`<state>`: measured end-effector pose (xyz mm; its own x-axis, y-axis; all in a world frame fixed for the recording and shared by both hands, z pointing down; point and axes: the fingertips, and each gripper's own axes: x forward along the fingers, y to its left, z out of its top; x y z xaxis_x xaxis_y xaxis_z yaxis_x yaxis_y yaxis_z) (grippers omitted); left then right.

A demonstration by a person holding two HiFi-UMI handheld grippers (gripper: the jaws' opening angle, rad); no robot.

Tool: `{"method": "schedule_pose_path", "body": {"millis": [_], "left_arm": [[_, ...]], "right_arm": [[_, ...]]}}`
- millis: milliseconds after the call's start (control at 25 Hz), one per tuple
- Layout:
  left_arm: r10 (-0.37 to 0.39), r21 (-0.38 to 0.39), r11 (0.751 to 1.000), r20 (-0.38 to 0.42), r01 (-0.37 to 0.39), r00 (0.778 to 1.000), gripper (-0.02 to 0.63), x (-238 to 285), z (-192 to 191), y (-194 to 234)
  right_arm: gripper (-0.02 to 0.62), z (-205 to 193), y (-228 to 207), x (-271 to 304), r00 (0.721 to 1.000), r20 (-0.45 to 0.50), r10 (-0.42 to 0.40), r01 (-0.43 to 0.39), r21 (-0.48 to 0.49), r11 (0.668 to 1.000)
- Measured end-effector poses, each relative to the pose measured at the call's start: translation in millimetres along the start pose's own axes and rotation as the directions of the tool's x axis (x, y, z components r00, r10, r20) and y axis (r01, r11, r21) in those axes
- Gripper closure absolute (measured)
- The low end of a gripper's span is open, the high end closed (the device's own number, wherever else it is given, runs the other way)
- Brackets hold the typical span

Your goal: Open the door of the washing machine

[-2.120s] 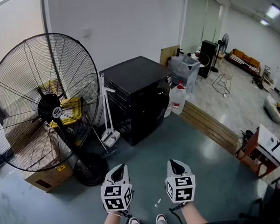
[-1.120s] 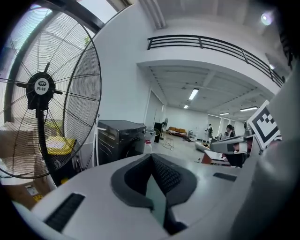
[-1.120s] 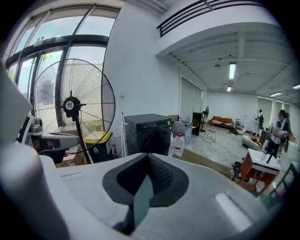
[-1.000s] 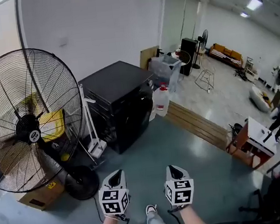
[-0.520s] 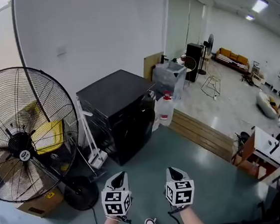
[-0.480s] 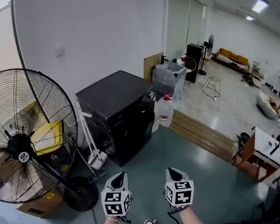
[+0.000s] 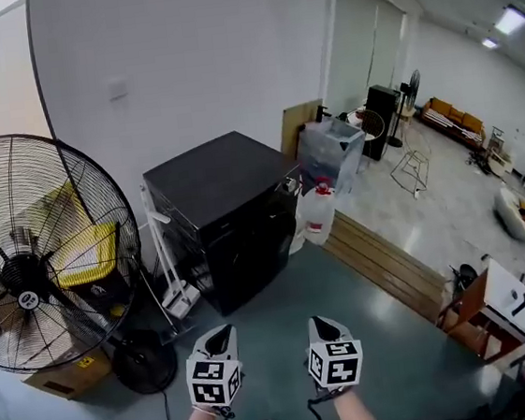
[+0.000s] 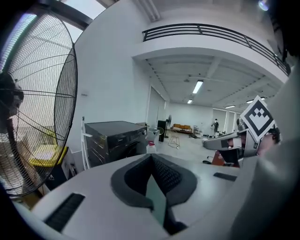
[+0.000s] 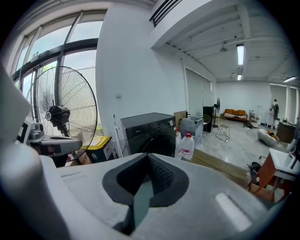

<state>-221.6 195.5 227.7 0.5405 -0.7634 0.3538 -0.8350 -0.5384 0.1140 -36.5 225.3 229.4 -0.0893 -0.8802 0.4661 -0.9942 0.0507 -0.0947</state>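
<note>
The black front-loading washing machine (image 7: 230, 217) stands against the white wall, its door shut. It shows ahead in the left gripper view (image 8: 115, 139) and in the right gripper view (image 9: 151, 132), where the round door faces me. My left gripper (image 7: 219, 334) and right gripper (image 7: 320, 323) are held side by side over the green floor, well short of the machine. Both point toward it. The left gripper (image 8: 151, 158) has its jaws shut with nothing between them. The right gripper (image 9: 148, 159) is likewise shut and empty.
A large black floor fan (image 7: 32, 254) stands left of the machine, with a yellow bin (image 7: 93, 254) and a cardboard box (image 7: 70, 377) behind it. A white mop stand (image 7: 167, 262) leans beside the machine. A water jug (image 7: 318, 215), a plastic tub (image 7: 329, 148) and a wooden step (image 7: 381, 257) lie to its right.
The view has moved forward and swung a little: the fan has slid toward the left edge and the machine sits more central. Both grippers keep the same shut pose out in front.
</note>
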Motion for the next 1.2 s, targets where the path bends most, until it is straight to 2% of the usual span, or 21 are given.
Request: {"method": "schedule_pose_path", "body": {"millis": [240, 480, 640, 920, 1200], "left_arm": [[0.023, 0.024, 0.999, -0.004, -0.023, 1.0, 0.601, 14, 2, 12], [0.029, 0.008, 1.0, -0.005, -0.029, 1.0, 0.602, 46, 11, 37], [0.022, -0.018, 1.0, 0.002, -0.022, 1.0, 0.601, 84, 24, 60], [0.015, -0.02, 1.0, 0.028, -0.015, 0.999, 0.601, 147, 68, 108], [0.012, -0.049, 0.999, 0.013, -0.011, 1.0, 0.602, 201, 83, 136]], "right_arm": [[0.591, 4, 4, 27, 0.999, -0.01, 0.033, -0.033, -0.006, 0.999], [0.591, 16, 6, 64, 0.999, -0.035, 0.035, -0.036, -0.021, 0.999], [0.591, 42, -2, 99, 0.999, -0.023, 0.022, -0.023, -0.035, 0.999], [0.591, 98, 1, 163, 1.0, -0.002, 0.015, -0.016, -0.079, 0.997], [0.591, 123, -8, 216, 0.999, -0.034, 0.017, -0.02, -0.096, 0.995]]}}
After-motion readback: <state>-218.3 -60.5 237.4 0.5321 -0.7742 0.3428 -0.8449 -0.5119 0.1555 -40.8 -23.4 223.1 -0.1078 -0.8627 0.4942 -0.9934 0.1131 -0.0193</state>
